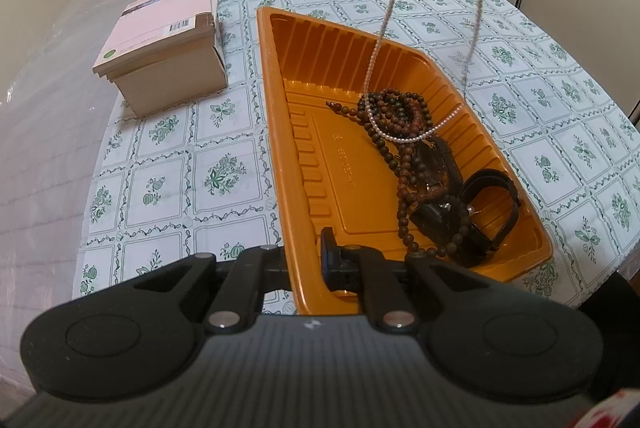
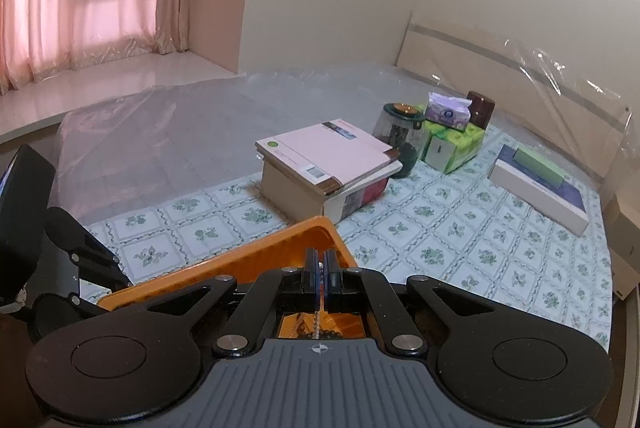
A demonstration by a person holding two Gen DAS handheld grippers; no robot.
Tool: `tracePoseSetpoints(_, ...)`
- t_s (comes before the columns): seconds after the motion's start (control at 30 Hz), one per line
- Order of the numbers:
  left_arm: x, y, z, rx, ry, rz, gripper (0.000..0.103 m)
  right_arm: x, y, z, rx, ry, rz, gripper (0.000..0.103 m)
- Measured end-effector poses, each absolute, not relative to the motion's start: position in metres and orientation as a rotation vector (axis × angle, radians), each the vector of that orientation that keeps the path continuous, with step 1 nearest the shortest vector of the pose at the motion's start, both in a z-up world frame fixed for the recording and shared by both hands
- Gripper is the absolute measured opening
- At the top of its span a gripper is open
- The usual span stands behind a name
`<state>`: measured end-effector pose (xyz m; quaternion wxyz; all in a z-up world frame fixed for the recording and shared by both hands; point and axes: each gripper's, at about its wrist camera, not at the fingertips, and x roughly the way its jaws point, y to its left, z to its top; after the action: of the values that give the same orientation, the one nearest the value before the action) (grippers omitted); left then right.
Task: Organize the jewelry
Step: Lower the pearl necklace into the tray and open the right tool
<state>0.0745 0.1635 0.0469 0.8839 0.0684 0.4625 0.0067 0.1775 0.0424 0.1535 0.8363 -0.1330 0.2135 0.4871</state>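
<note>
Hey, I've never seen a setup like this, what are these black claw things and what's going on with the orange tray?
A person holds a two-finger gripper in each hand, each carrying a forward-looking fisheye camera. The left gripper clamps the near wall of the orange plastic tray, which sits on a green floral tablecloth. Inside lie brown wooden bead strands and a black strap. The right gripper, shut, lifts a white pearl necklace whose lower end rests on the beads.
</note>
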Motion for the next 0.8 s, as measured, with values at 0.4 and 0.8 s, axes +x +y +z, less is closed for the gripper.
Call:
tracePoseSetpoints(0.4,0.074,0.163,0.046,0.144,0.963,0.015,0.008,0.188,0.027,0.149,-0.171,0.474,1.024,0.001)
tracePoseSetpoints(0.8,0.074,0.164,0.046,0.142,0.964,0.015,0.008,0.176,-0.039,0.111,-0.019,0.566,0.876,0.021)
